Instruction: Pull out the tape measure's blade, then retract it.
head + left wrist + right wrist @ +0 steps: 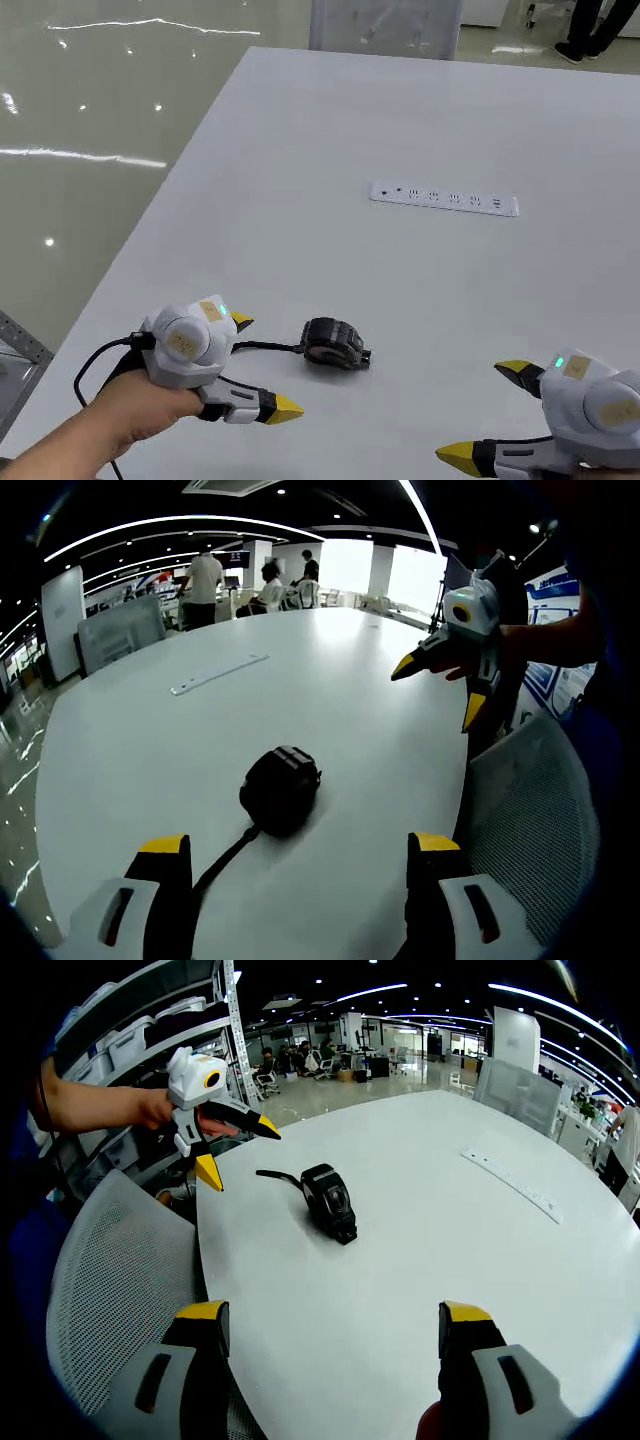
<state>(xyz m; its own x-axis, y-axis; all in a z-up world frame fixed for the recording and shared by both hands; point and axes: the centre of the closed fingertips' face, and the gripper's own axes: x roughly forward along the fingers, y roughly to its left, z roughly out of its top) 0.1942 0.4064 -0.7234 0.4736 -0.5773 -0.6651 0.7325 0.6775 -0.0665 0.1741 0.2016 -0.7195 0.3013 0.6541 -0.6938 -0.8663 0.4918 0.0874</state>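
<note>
A black tape measure (335,344) lies on the white table (400,130) near its front edge, a black strap trailing from it to the left. No blade shows outside the case. My left gripper (262,365) hangs open just left of it, jaws wide and empty; in the left gripper view the tape measure (281,788) sits ahead between the yellow tips. My right gripper (490,410) is open at the lower right, apart from it. From the right gripper view the tape measure (330,1200) lies ahead, with the left gripper (235,1148) beyond it. The right gripper (440,690) shows in the left gripper view.
A white power strip (444,198) lies further back on the table. The table's left edge runs diagonally beside shiny floor (90,120). A mesh chair back (110,1290) stands at the near edge. A chair (385,25) sits at the far side; people stand in the distance.
</note>
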